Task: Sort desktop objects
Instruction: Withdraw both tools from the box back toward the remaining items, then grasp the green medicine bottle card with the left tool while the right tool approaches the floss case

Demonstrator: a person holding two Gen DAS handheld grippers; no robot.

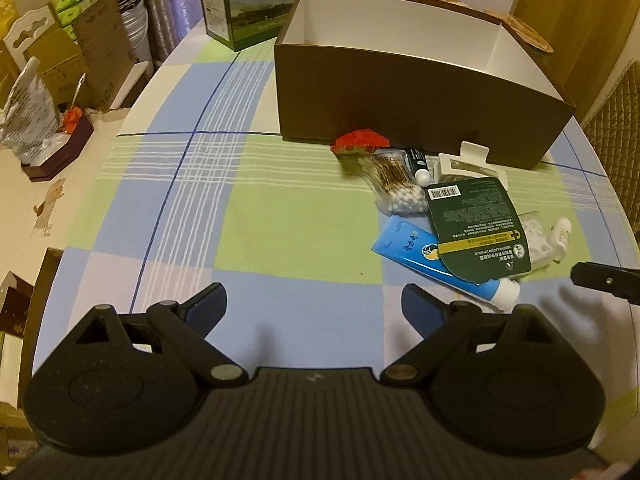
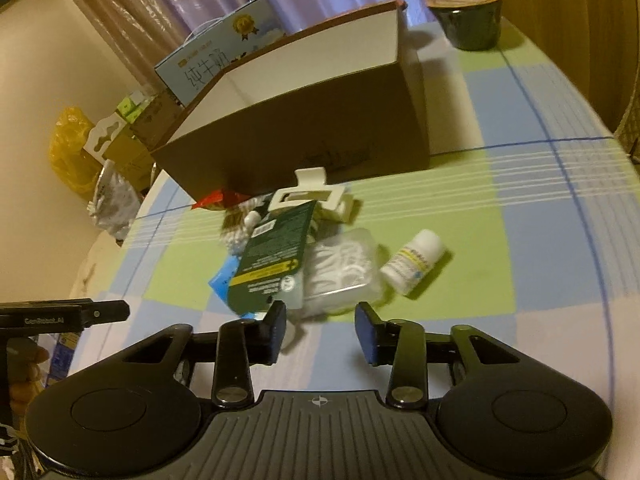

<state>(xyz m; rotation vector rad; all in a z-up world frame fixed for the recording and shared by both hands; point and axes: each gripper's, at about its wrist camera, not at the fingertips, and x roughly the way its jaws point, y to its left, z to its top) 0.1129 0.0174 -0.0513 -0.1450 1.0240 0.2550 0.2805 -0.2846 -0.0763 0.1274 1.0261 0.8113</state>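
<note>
1. The left gripper (image 1: 314,312) hovered over bare checked tablecloth (image 1: 200,208), its jaws spread wide with nothing between them.
2. The right gripper (image 2: 320,332) was also parted and held nothing; it sat low, just short of the heap of small items.
3. The heap lay on the cloth against the near wall of the brown box (image 1: 420,112), which stood open with a white inside.
4. A dark green card packet (image 1: 474,228) lay on top, covering part of a blue tube (image 1: 416,256) with a white cap and part of a clear case of white pieces (image 2: 344,268).
5. A small white bottle (image 2: 414,266) lay on its side just right of that case, apart from the rest.
6. Nearer the box sat a white hair claw clip (image 1: 472,160), a bag of cotton swabs (image 1: 396,184), a small dark stick with a white end (image 1: 418,164) and a red wrapper (image 1: 360,142) touching the box wall.
7. The green packet and the clear case stood directly before the right gripper's fingers, screening the items behind.
8. A milk carton box (image 1: 244,0) stood behind the brown box to the left, and a dark cup (image 2: 468,16) stood beyond its right end.
9. Cardboard cartons (image 1: 76,56) crowded the floor left of the table.
</note>
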